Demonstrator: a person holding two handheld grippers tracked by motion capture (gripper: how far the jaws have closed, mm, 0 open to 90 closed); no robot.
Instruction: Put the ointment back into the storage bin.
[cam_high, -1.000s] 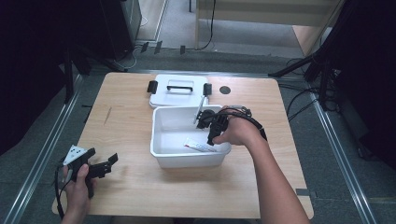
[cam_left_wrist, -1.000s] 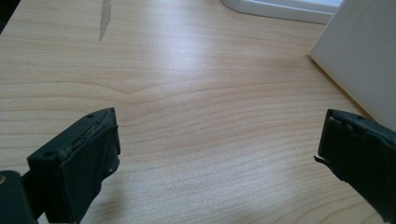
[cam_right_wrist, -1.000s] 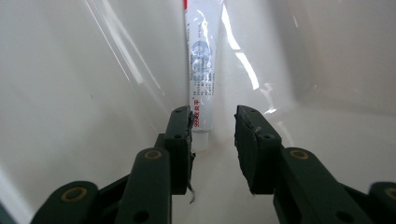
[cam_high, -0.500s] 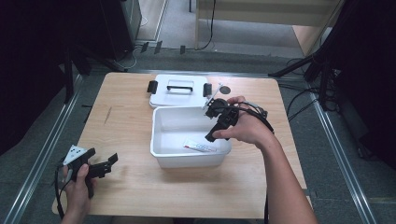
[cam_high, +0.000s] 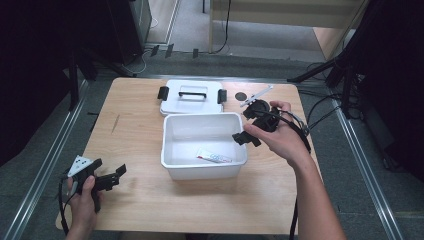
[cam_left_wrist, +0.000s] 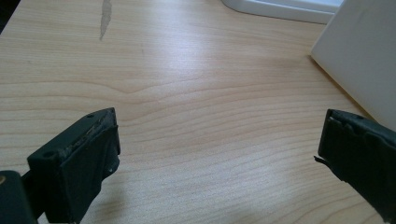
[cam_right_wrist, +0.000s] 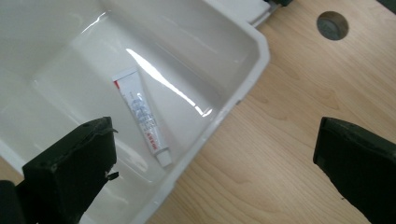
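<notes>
1. Tube (cam_high: 214, 157) of paste lies flat on the floor of the white bin (cam_high: 172, 131) – near its front wall (cap end toward the right wall).
2. Right gripper (cam_high: 251, 126) hangs above the bin's right rim, jaws spread wide with nothing between them; the right gripper view looks down on the tube (cam_right_wrist: 142, 115) and the rim (cam_right_wrist: 252, 65).
3. Left gripper (cam_high: 111, 176) rests low near the table's (cam_high: 135, 200) front-left corner – jaws wide apart, empty, bare wood between them.
4. Lid (cam_high: 192, 97) with a black handle lies flat behind the bin.
</notes>
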